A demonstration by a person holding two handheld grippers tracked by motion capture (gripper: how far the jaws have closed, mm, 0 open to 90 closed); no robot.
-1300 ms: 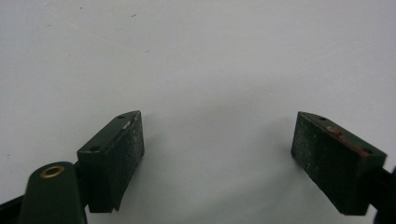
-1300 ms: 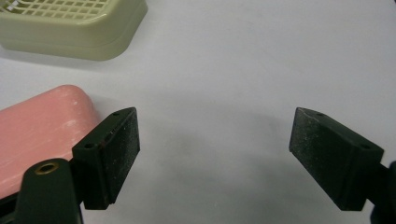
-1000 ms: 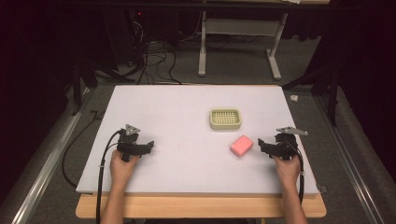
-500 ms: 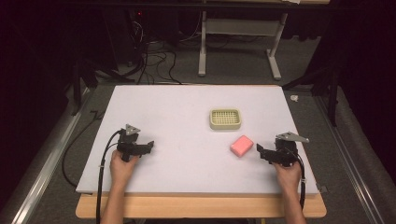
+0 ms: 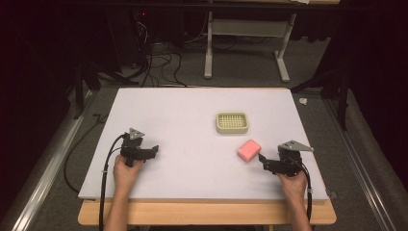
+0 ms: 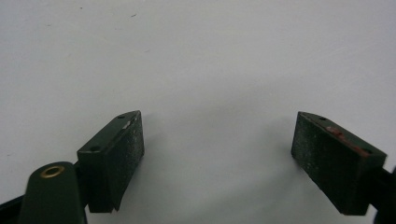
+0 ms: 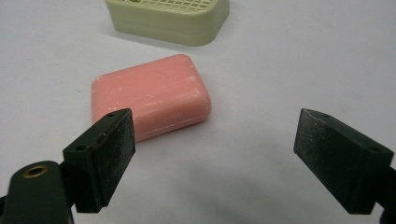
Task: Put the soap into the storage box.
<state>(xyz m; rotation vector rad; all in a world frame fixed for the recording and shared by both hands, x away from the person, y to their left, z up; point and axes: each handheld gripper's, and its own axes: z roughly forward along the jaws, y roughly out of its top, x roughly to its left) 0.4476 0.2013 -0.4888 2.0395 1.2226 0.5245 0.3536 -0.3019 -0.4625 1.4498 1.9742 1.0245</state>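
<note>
Soap point(image 5: 249, 150), a pink bar, lies on the white table point(image 5: 183, 120) in the high view, just left of my right claw point(image 5: 263, 160) and a little farther from me than its tips. The bar sits turned at a slant, its long axis running from near left to far right. A pale green dish point(image 5: 232, 122) with a grid top stands farther off, up and left of the soap, apart from it. My left claw point(image 5: 153, 150) rests well away on the left side of the table, with bare white surface all around it, so my right hand is plainly the nearer one.

Left claw view: both black jaws stand wide apart over plain table, holding nothing.

Right claw view: the jaws are spread wide and empty. The soap point(image 7: 150, 96) lies ahead and to the left, beyond the left jaw tip and not between the two. Its long side runs mostly across my line of sight, tilted a little. The dish point(image 7: 169, 21) stands behind it, at the far edge.

My judgement: to take the bar I would need to shift the right claw left and forward until the short sides of the soap fall between the jaws.
</note>
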